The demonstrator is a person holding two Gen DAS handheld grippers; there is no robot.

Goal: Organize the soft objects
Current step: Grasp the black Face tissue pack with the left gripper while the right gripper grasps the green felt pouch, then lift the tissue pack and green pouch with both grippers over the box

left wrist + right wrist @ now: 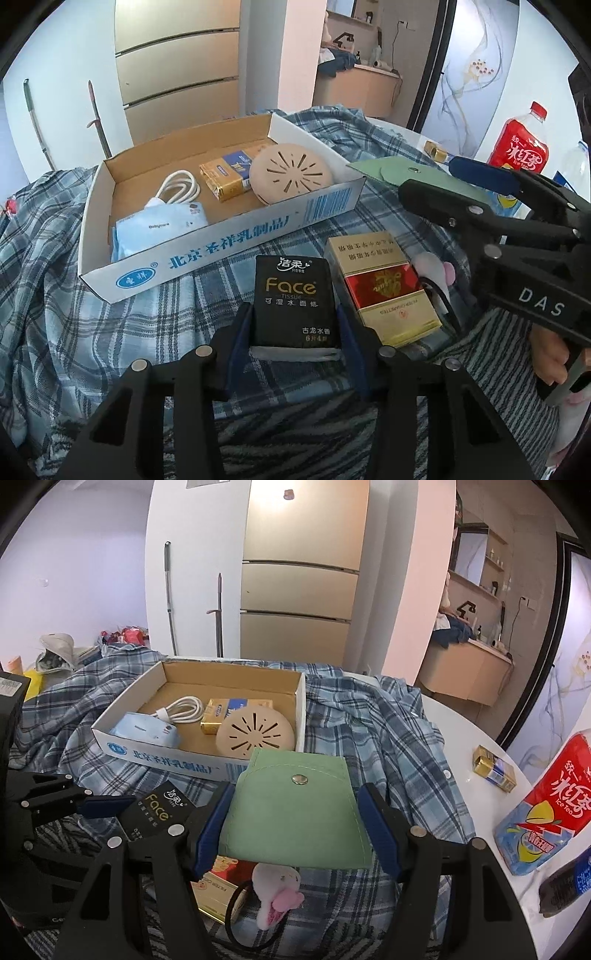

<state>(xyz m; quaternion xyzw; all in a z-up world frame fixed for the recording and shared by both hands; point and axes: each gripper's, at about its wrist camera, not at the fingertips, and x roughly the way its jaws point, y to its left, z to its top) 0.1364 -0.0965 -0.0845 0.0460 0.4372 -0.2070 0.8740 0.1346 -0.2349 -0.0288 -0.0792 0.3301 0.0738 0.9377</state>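
Note:
A black "Face" tissue pack (293, 295) stands between the blue pads of my left gripper (295, 314), which is shut on its two sides just above the plaid cloth. In the right wrist view the same pack (159, 812) shows at the lower left beside a left finger (107, 805). My right gripper (295, 794) is shut on a flat green snap pouch (295, 812), held in the air in front of the cardboard tray (166, 762). From the left wrist view that gripper (432, 177) and pouch (413, 173) hang at the right.
The tray (221, 240) holds a blue wipes pack (159, 225), a white cable (177, 188), a gold pack (225, 177) and a round beige disc (291, 173). A red-gold box (384, 291) and a plush hair tie (277, 890) lie on the plaid shirt (388, 720). An ice tea bottle (546, 805) and a small gold box (495, 768) sit at the right.

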